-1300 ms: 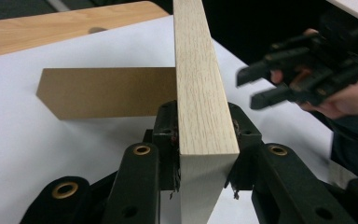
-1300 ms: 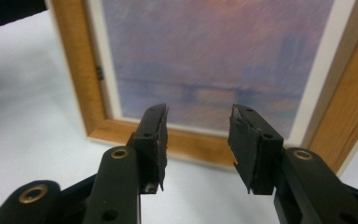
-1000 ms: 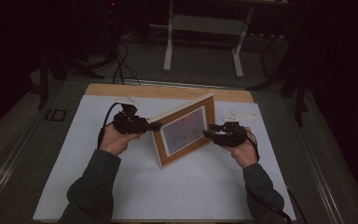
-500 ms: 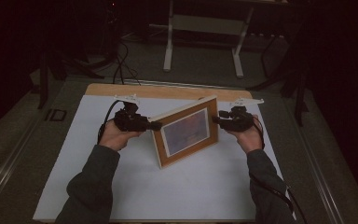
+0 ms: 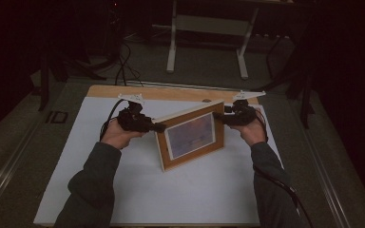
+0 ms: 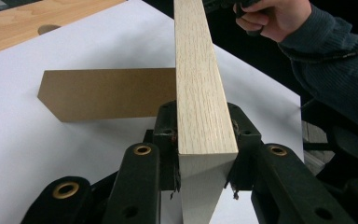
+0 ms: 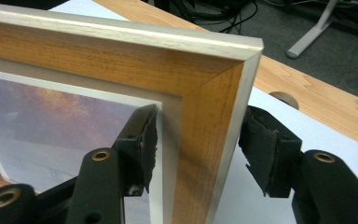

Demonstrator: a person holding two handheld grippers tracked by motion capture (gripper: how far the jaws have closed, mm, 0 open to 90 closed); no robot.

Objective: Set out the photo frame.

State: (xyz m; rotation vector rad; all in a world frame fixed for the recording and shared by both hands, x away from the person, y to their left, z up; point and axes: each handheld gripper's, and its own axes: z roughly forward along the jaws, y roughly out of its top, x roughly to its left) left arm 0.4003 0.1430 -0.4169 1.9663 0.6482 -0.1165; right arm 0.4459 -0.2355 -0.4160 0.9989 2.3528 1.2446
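A wooden picture frame (image 5: 190, 137) stands upright on its brown back stand (image 6: 107, 93) on the white sheet. My left gripper (image 5: 158, 127) is shut on the frame's upper left corner. In the left gripper view, both pads press the light top edge (image 6: 200, 93) between them (image 6: 204, 149). My right gripper (image 5: 220, 116) is at the upper right corner. Its jaws have just been opening and straddle the frame's corner (image 7: 205, 116). The far pad (image 7: 261, 149) stands clear of the frame's back, and the near pad (image 7: 144, 140) hovers in front of the glass.
A white sheet (image 5: 123, 190) covers most of the wooden tabletop (image 5: 171, 92), which has a round hole (image 7: 284, 98) near its far edge. Beyond the table stand white desk legs (image 5: 173, 42) and cables (image 5: 121, 61) on the grey floor.
My right gripper has moved up the frame's right side to the top corner, and its jaws have widened off the frame. The left gripper and the frame have kept still.
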